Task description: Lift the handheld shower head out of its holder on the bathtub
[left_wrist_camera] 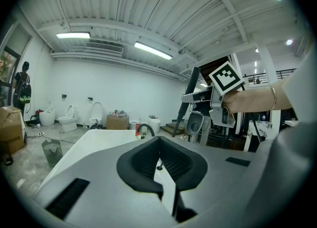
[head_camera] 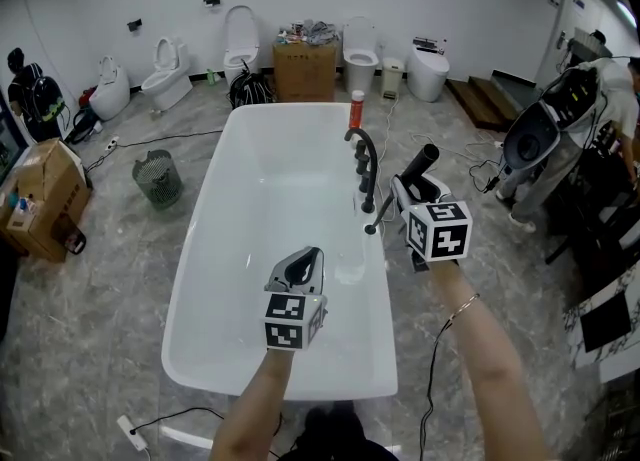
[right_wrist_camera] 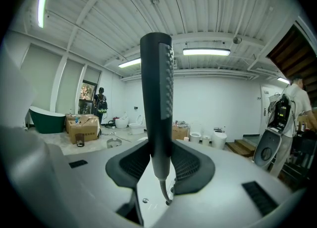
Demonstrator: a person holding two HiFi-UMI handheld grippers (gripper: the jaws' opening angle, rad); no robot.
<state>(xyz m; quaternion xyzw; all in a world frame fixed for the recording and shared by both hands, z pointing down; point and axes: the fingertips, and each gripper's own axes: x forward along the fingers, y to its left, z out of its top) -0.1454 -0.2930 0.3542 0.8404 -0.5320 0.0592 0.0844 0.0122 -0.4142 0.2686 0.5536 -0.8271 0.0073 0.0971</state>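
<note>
My right gripper (head_camera: pixel 412 192) is shut on the lower handle of the black stick-shaped shower head (head_camera: pixel 422 161), which stands upright and clear of the tub's right rim. Its hose (head_camera: pixel 381 214) curves down to a fitting on the rim (head_camera: pixel 370 230). In the right gripper view the shower head (right_wrist_camera: pixel 156 83) rises between the two pads of that gripper (right_wrist_camera: pixel 161 149). The black faucet (head_camera: pixel 364 157) stands just behind on the same rim. My left gripper (head_camera: pixel 312 253) hovers over the white bathtub (head_camera: pixel 200 279), shut on nothing; the left gripper view shows its tips (left_wrist_camera: pixel 159 140) meeting and the shower head (left_wrist_camera: pixel 192 89) beyond.
A red bottle (head_camera: pixel 356 109) stands on the tub's far rim. Toilets (head_camera: pixel 168 74), a cardboard box (head_camera: pixel 304 69) and a wire bin (head_camera: pixel 157 179) lie beyond. Another box (head_camera: pixel 45 199) sits at the left. People stand at far left (head_camera: pixel 30 94) and far right (head_camera: pixel 610 79).
</note>
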